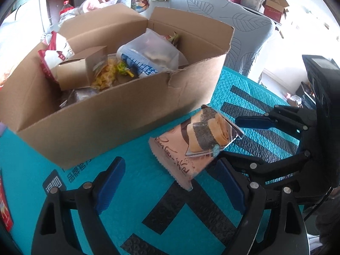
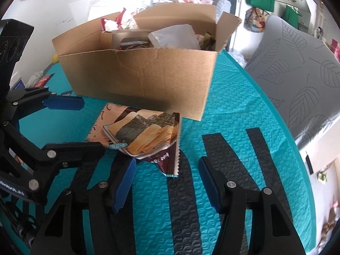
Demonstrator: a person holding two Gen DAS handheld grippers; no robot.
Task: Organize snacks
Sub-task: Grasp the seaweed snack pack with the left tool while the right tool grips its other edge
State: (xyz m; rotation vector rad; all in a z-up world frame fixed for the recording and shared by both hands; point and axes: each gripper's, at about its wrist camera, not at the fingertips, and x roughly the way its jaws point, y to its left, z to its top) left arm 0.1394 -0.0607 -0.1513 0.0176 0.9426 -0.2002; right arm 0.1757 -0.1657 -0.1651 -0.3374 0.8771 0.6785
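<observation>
Starting nearest the cameras: the left gripper [image 1: 170, 186] stands with its blue pads wide apart over the teal mat [image 1: 131, 193], and nothing is between them. The right gripper [image 2: 166, 182] also has its pads apart and clamps nothing; only mat shows in the gap.

Just beyond both grippers, a snack pack [image 1: 196, 143] lies flat on the mat. Its wrapper shows seaweed-wrapped crackers. In the right wrist view the same pack [image 2: 138, 133] sits just ahead of the right gripper's left pad, with its serrated end toward the camera. Neither gripper touches it, as far as can be seen.

Behind the pack stands an open cardboard box [image 1: 119, 116], flaps up, with the pack near its front wall. Contents:
- a smaller brown carton [image 1: 76, 72] at the left, with a window in one face;
- a clear bag of yellow chips [image 1: 106, 74] beside the carton;
- a large white-and-blue bag [image 1: 148, 55] in the middle;
- a red-and-white bag [image 1: 53, 55] against the left wall;
- a green-wrapped item [image 1: 174, 37] at the far corner, too small to identify.

Beyond the box, a grey leaf-pattern chair back [image 1: 238, 23] stands at the table edge.
</observation>
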